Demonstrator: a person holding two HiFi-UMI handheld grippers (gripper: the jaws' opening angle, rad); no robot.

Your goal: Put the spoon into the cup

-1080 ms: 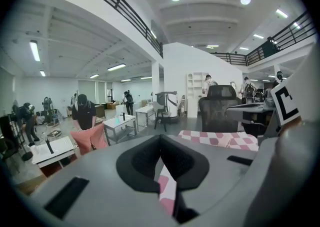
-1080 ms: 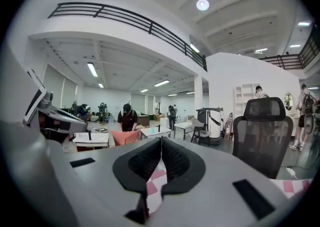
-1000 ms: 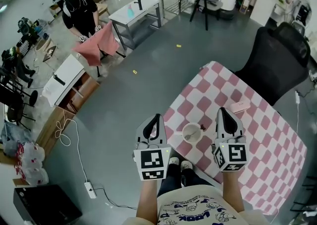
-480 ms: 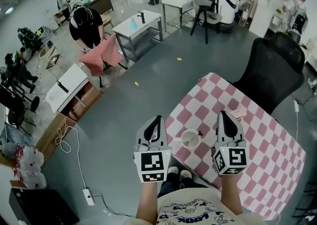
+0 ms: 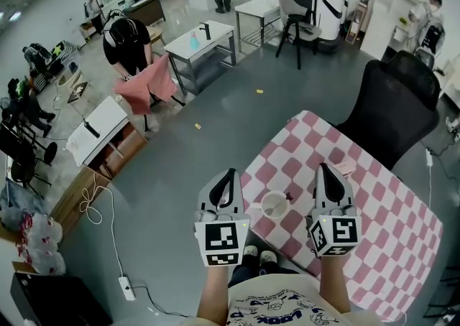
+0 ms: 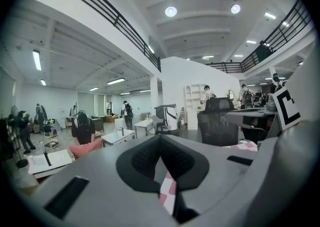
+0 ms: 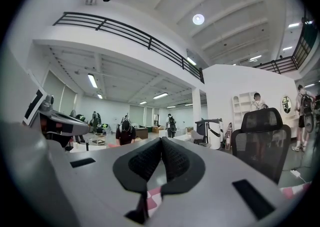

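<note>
A white cup [image 5: 274, 205] stands near the front left corner of the checked table [image 5: 374, 217]. The spoon [image 5: 286, 196] rests in the cup, its dark end poking past the rim on the right. My left gripper [image 5: 230, 172] hovers just left of the cup and my right gripper [image 5: 320, 167] just right of it, both above the table. Each is shut with nothing between its jaws. The left gripper [image 6: 160, 139] and the right gripper [image 7: 161, 141] point level across the room in their own views, where cup and spoon do not show.
A small pink object [image 5: 348, 167] lies on the table's far edge. A black office chair [image 5: 399, 98] stands behind the table. Grey floor lies to the left, with work tables [image 5: 200, 37] and people further back.
Both grippers have risen a little above the table and stay shut. The cup with the spoon has not moved on the table.
</note>
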